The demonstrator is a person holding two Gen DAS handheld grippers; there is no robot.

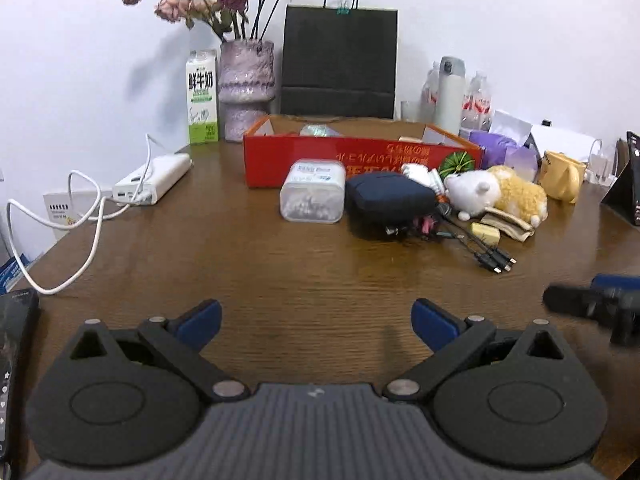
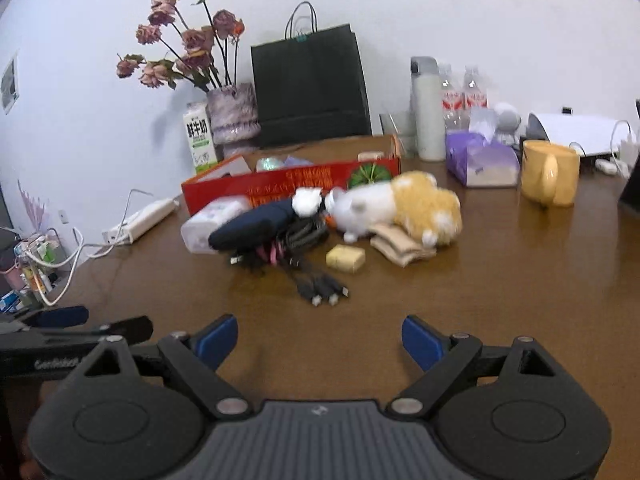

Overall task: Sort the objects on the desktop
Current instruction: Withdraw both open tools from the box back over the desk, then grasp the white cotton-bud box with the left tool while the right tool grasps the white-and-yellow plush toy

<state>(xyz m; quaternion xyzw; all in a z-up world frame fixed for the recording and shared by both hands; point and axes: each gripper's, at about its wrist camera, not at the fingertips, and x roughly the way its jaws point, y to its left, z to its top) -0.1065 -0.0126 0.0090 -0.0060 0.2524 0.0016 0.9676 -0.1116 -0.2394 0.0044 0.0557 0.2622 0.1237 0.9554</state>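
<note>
Both of my tongs stand wide with nothing between their blue pads: the left tongs (image 1: pixel 316 322) and the right tongs (image 2: pixel 320 338) each hover over bare brown tabletop (image 1: pixel 280 272). That open stretch of wood runs from the tongs up to the clutter, giving me free room in front.

The things to sort lie in a heap mid-table, just before the red box (image 1: pixel 360 156): a clear plastic tub (image 1: pixel 313 192), touching a dark pouch (image 1: pixel 386 204), then a plush toy (image 1: pixel 500 194) lying on folded beige cloth, a small yellow block (image 1: pixel 485 233), and black cables (image 1: pixel 494 258) trailing toward me.

My left view shows the tabletop's left edge, where a white power bank (image 1: pixel 154 178) and its looping cord (image 1: pixel 80 240) sit near the drop, and the tip of the right tongs at far right. My right view shows more of the right side: a yellow mug (image 2: pixel 550 176) and purple tissue pack (image 2: pixel 480 160), well apart from the heap.
</note>
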